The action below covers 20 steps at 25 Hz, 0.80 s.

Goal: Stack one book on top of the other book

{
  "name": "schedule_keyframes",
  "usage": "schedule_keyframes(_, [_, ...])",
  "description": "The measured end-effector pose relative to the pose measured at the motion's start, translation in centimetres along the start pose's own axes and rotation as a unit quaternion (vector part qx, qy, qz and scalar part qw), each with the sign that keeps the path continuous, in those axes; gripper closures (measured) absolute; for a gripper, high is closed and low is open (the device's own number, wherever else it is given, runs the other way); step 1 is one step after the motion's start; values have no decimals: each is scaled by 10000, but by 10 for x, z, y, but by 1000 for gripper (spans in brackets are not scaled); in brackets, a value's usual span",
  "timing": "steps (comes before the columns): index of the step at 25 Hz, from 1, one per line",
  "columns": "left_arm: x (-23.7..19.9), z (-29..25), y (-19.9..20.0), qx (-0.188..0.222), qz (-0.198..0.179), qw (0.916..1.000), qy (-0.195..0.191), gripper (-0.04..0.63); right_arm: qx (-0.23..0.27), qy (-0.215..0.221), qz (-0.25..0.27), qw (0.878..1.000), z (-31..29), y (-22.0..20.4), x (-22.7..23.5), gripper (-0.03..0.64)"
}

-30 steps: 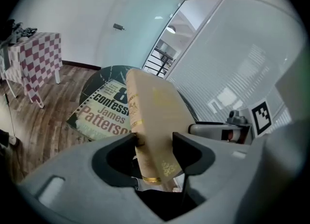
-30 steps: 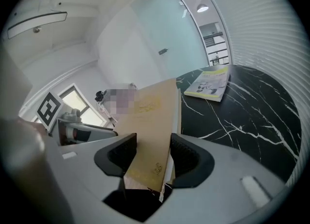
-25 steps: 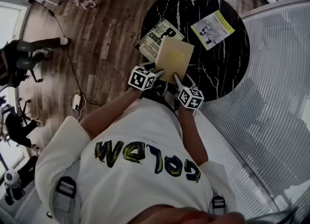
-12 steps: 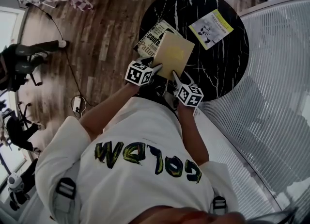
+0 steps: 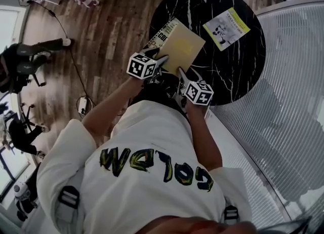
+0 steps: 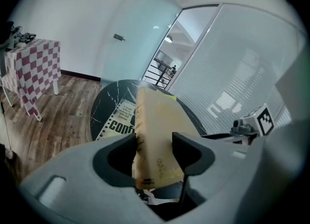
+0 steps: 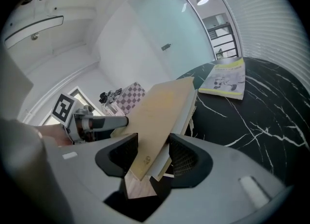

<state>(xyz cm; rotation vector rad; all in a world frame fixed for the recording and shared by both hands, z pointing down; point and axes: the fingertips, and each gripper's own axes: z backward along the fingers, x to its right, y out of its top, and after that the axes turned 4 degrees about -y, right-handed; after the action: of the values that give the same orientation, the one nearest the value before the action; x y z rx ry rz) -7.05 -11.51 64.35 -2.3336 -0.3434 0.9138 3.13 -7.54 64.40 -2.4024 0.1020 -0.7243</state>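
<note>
A tan hardcover book [image 5: 184,49] hangs tilted above the round black marble table [image 5: 223,71]. My left gripper [image 5: 163,60] is shut on its near left corner, and my right gripper [image 5: 181,74] is shut on its near right edge. In the left gripper view the tan book [image 6: 156,131] stands on edge between the jaws of the left gripper [image 6: 154,152]. In the right gripper view the right gripper [image 7: 152,155] clamps the tan book [image 7: 162,109]. A black-and-white printed book [image 5: 161,34] lies flat on the table's left side, mostly hidden under the tan book.
A thin yellow-green booklet [image 5: 227,27] lies on the far right of the table. Wooden floor [image 5: 101,40] is to the left, with a cable and a checkered cloth. A ribbed glass wall [image 5: 293,76] curves along the right.
Both grippers have carried the tan book away from me and to the left, so it now covers more of the printed book.
</note>
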Motion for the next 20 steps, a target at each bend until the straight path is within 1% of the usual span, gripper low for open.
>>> schedule_keyframes(5, [-20, 1, 9, 66, -147, 9999, 46, 356, -92, 82, -178, 9998, -18, 0, -9, 414])
schedule_keyframes(11, [-42, -6, 13, 10, -292, 9996, -19, 356, -201, 88, -311, 9993, -39, -2, -12, 416])
schedule_keyframes(16, [-60, -16, 14, -9, -324, 9994, -122, 356, -230, 61, -428, 9988, -56, -3, -10, 417])
schedule_keyframes(20, [-71, -20, 15, -22, -374, 9992, -117, 357, -257, 52, -499, 9984, -68, -4, -11, 417])
